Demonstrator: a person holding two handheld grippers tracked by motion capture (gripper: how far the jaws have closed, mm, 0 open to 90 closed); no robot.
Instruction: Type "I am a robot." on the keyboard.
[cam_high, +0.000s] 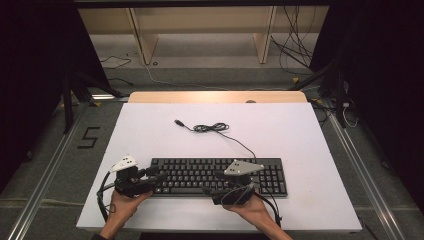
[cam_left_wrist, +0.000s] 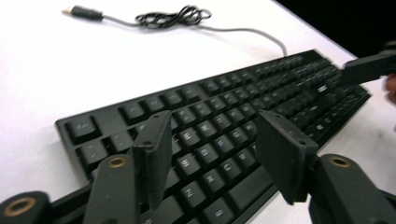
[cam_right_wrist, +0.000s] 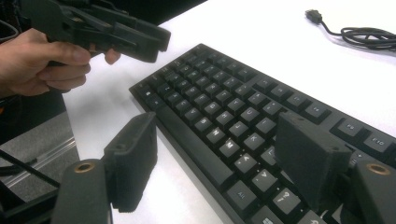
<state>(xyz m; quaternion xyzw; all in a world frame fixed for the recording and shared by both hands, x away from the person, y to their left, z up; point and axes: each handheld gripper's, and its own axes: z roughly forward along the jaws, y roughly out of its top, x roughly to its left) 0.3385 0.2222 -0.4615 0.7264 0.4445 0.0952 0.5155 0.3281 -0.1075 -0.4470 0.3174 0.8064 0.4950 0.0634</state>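
On the white surface the black keyboard lies near the front edge, under the left hand-held gripper and right hand-held gripper, both apart and empty, so a careless descent may press keys or push it askew.

The keyboard lies on the board toward its near edge, lengthwise left to right. Its cable runs from the rear right of the keyboard back and left across the board, ending in a plug behind the keyboard. The left gripper sits over the keyboard's left end, the right gripper over its near edge right of centre.
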